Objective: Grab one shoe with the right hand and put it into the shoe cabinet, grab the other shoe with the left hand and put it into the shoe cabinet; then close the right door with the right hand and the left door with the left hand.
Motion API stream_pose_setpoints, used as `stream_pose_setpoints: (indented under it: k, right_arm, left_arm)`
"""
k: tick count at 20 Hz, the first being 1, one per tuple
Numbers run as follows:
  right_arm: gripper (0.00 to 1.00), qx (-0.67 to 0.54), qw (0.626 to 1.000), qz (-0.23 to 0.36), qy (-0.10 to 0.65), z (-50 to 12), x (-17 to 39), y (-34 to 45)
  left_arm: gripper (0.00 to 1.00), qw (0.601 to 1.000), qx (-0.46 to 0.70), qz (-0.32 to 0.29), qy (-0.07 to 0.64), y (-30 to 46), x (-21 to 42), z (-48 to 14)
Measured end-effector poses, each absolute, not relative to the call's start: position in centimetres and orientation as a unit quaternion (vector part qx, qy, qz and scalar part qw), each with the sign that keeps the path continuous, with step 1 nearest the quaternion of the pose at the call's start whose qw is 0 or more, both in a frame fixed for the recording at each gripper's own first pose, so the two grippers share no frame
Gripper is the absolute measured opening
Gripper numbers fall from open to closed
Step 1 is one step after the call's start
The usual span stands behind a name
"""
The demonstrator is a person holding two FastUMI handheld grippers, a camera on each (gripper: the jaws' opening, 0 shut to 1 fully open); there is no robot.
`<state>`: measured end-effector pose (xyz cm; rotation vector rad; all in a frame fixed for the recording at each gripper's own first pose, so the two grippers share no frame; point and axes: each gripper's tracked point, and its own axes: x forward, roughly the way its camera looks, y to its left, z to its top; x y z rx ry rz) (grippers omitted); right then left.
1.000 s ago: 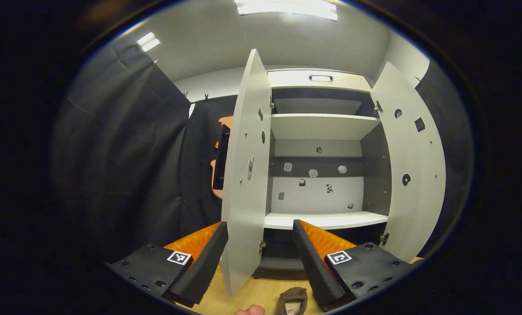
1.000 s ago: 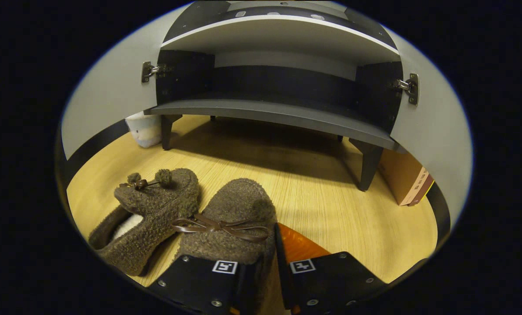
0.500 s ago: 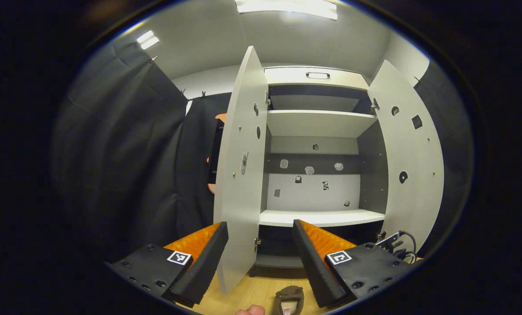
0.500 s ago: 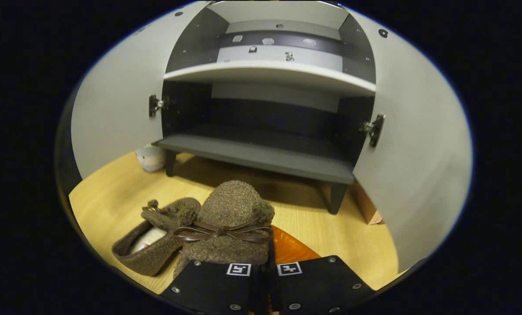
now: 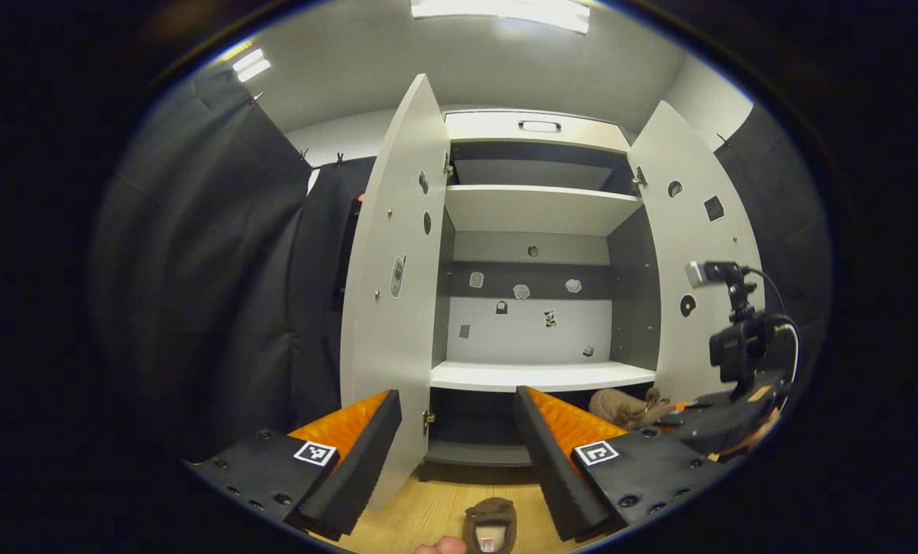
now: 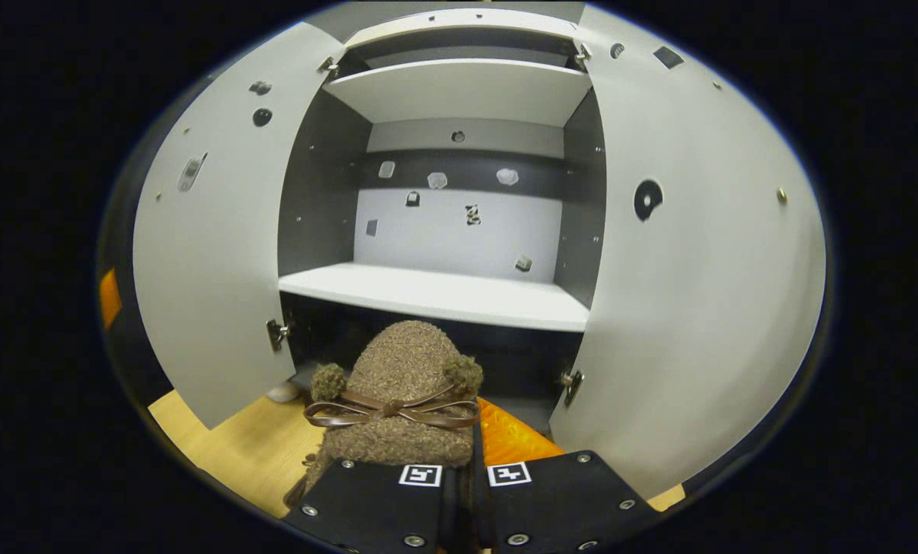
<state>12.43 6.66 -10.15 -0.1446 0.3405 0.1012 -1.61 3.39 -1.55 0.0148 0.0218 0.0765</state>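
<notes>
The shoe cabinet (image 5: 539, 375) stands ahead with both doors swung wide. In the right gripper view its white shelf (image 6: 435, 294) lies just beyond a fuzzy brown shoe (image 6: 403, 385) with a brown bow, raised off the floor. My right gripper (image 6: 470, 455) is shut on that shoe's rim. In the left gripper view the same shoe (image 5: 626, 408) hangs before the dark bottom compartment, with the right gripper (image 5: 701, 419) behind it. The other brown shoe (image 5: 490, 526) lies on the floor below my left gripper (image 5: 459, 400), which is open and holds nothing.
The left door (image 6: 212, 254) and right door (image 6: 697, 269) flank the opening. A small white object (image 6: 283, 392) sits on the wooden floor (image 6: 247, 454) by the cabinet's left foot. Black cloth wall (image 5: 220, 292) hangs left of the cabinet.
My right gripper has lifted the shoe off the floor and up toward the cabinet's lower shelves, leaving the other shoe behind. The left gripper drifted slightly; the right gripper has come into its view.
</notes>
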Motion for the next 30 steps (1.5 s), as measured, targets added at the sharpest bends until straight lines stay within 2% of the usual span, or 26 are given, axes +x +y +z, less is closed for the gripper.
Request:
stream_pose_setpoints:
  k: [3, 5, 6, 7, 8, 9, 12, 13, 19, 20, 23, 30]
  right_arm:
    - [0.07, -0.031, 0.984, 0.048, 0.171, -5.7, 17.2, 7.2]
    - [0.07, -0.031, 0.986, 0.037, 0.163, -3.7, 21.3, 7.3]
    - [0.07, -0.035, 0.985, 0.037, 0.162, -3.2, 23.8, 7.7]
    - [0.07, -0.041, 0.983, 0.032, 0.173, -3.5, 26.0, 7.7]
    - [0.07, -0.049, 0.981, 0.027, 0.185, -4.1, 28.2, 7.7]
    - [0.07, -0.058, 0.978, 0.019, 0.199, -4.7, 30.3, 7.6]
    - [0.07, -0.064, 0.97, -0.007, 0.236, -6.8, 35.8, 7.4]
    - [0.07, -0.061, 0.966, -0.012, 0.252, -7.8, 37.1, 7.5]
    - [0.07, -0.062, 0.953, -0.037, 0.294, -11.3, 40.7, 7.1]
    - [0.11, -0.067, 0.95, -0.04, 0.301, -11.7, 40.8, 6.8]
    - [0.13, -0.078, 0.95, -0.027, 0.301, -11.6, 40.5, 7.0]
    - [0.46, -0.093, 0.948, 0.024, 0.304, -9.8, 37.6, 7.0]
  left_arm:
    - [0.94, 0.999, 0.01, 0.037, 0.01, 3.2, -1.8, -1.5]
    - [0.94, 0.999, 0.009, 0.034, 0.012, 3.0, -2.0, -1.5]
    - [0.97, 0.999, 0.008, 0.035, 0.013, 3.1, -1.9, -1.5]
    - [1.0, 0.999, 0.007, 0.034, 0.015, 3.1, -1.9, -1.7]
    - [0.97, 0.999, 0.006, 0.033, 0.018, 3.2, -1.9, -1.7]
    - [1.0, 0.999, 0.004, 0.033, 0.019, 3.2, -1.9, -1.7]
    - [0.93, 0.999, 0.006, 0.043, 0.024, 4.0, -1.9, -2.0]
    - [0.97, 0.999, 0.006, 0.047, 0.025, 4.5, -1.8, -2.0]
    - [0.97, 0.997, 0.0, 0.069, 0.032, 5.9, -1.3, -2.6]
    - [0.97, 0.997, -0.003, 0.07, 0.035, 6.0, -1.2, -2.8]
    - [0.97, 0.996, -0.012, 0.073, 0.04, 6.1, -1.1, -3.2]
    - [0.97, 0.997, -0.016, 0.062, 0.042, 5.3, -1.0, -3.7]
